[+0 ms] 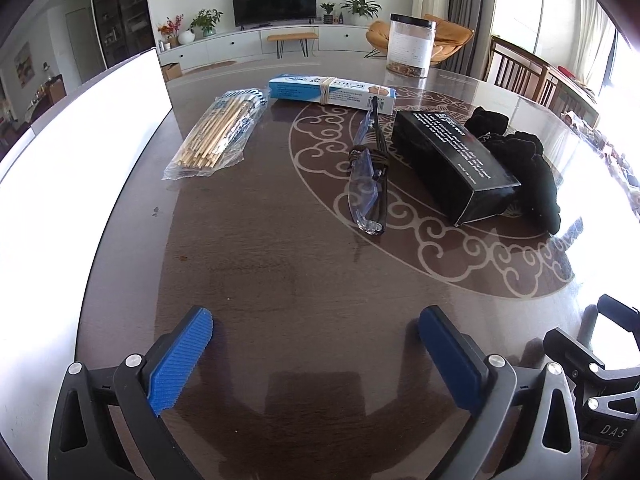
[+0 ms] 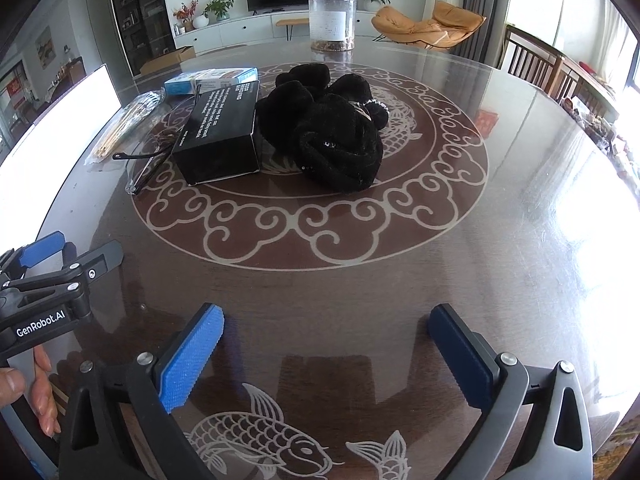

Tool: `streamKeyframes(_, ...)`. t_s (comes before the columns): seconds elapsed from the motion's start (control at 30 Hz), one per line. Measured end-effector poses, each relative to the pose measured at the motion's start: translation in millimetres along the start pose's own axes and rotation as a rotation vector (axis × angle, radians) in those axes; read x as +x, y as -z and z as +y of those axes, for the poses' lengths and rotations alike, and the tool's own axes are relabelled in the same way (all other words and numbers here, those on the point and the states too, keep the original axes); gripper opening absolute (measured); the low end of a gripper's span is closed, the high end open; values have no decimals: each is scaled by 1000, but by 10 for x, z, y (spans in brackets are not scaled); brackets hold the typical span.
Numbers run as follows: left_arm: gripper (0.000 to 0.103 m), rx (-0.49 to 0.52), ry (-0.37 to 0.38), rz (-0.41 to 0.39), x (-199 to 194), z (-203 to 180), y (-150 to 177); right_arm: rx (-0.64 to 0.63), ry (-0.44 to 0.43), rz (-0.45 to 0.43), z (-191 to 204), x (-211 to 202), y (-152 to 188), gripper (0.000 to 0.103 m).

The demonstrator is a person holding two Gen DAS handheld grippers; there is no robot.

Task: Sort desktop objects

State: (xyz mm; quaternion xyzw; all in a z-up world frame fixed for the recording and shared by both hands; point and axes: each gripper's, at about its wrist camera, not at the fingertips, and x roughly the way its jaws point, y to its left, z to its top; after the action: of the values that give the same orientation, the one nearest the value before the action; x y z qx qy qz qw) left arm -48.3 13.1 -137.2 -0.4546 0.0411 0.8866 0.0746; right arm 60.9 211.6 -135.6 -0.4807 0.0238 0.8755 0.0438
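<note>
The left gripper (image 1: 316, 354) hangs low over the dark round table (image 1: 280, 272), its blue pads spread wide with only bare tabletop between them. The right gripper (image 2: 326, 354) sits just beside it, jaws likewise gaping and pinching nothing; part of a hand (image 2: 38, 388) shows at the edge of the right wrist view, wrapped round the left gripper's handle.

Everything to be sorted lies farther up the table, and the black box (image 1: 452, 160) with white print serves as the landmark. Just left of the box lies a pair of clear safety glasses (image 1: 366, 184) with dark arms, folded, apparently close against the box's side. Well left of the box, beyond the glasses, rests a clear packet of wooden sticks (image 1: 218, 132). Behind the box, near its far corner, lies a long blue-and-white carton (image 1: 332, 92) with a rubber band round it. Touching the box on its right is a heap of black fuzzy fabric (image 2: 332, 136). Far behind the box, towards the table's far edge, stands a clear jar (image 1: 410, 46) with a black lid, upright, a little brown matter at its bottom.
</note>
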Motion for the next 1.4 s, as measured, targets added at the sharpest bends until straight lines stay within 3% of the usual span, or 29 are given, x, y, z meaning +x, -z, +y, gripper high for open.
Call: streamKeyframes(1.4, 103, 0, 1, 0, -2, 0, 3, 4, 5, -28, 27, 23, 5, 103)
